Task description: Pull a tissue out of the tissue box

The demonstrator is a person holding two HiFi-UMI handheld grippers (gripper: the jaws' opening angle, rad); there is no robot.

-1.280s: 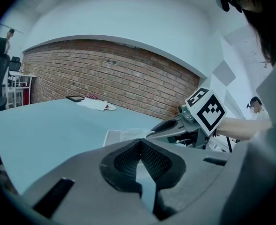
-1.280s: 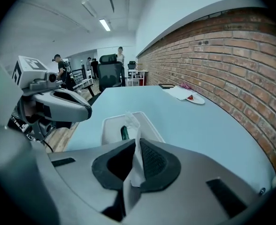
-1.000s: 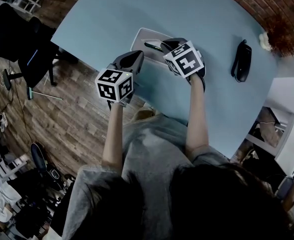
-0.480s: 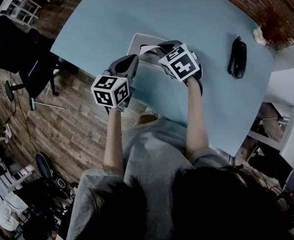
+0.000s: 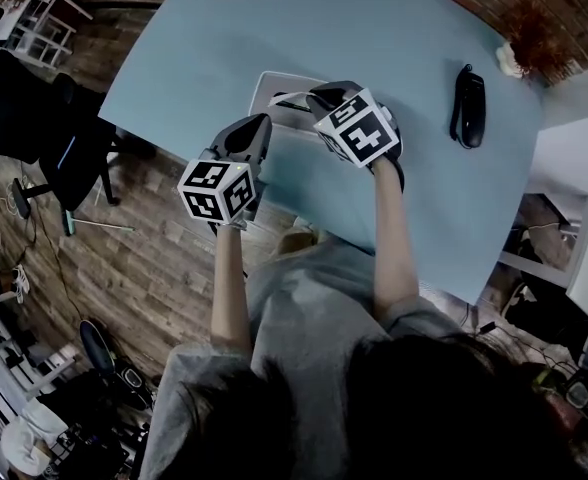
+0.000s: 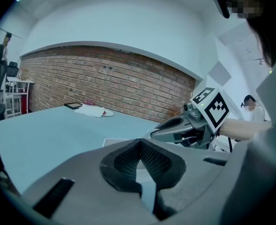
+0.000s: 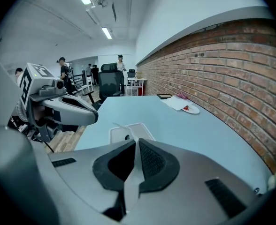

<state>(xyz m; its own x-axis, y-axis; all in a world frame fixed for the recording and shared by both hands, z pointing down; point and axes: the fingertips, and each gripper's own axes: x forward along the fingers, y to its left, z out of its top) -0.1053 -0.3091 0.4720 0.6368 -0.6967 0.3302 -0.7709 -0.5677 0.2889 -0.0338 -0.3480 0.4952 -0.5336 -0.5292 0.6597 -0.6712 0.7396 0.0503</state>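
Right gripper view gives the clearest look at the thin white tissue (image 7: 130,175). It runs as a pale strip between the ribbed black pads of the right gripper (image 7: 136,142), whose jaws are clenched on it. Just past the tips the flat white rectangular tissue box (image 7: 145,131) lies on the light blue tabletop (image 7: 189,135), with a white wisp rising by its dark slot.

Head view shows none of that grip. From above, the right gripper (image 5: 319,96) covers part of the box (image 5: 274,86), its marker cube faces the camera, and the tissue is at most a small pale streak beside it. The box sits near the table's left front edge.

The left gripper (image 5: 262,125) hangs just beside the box's near corner; whether it touches cannot be told. Left gripper view settles its state: the jaws are closed tip to tip with nothing between them.

Only the head view shows the black oblong object (image 5: 466,106), well to the right of the box. Only the gripper views show the red brick wall (image 7: 213,78) and the white plate (image 7: 192,109) at the table's far end.
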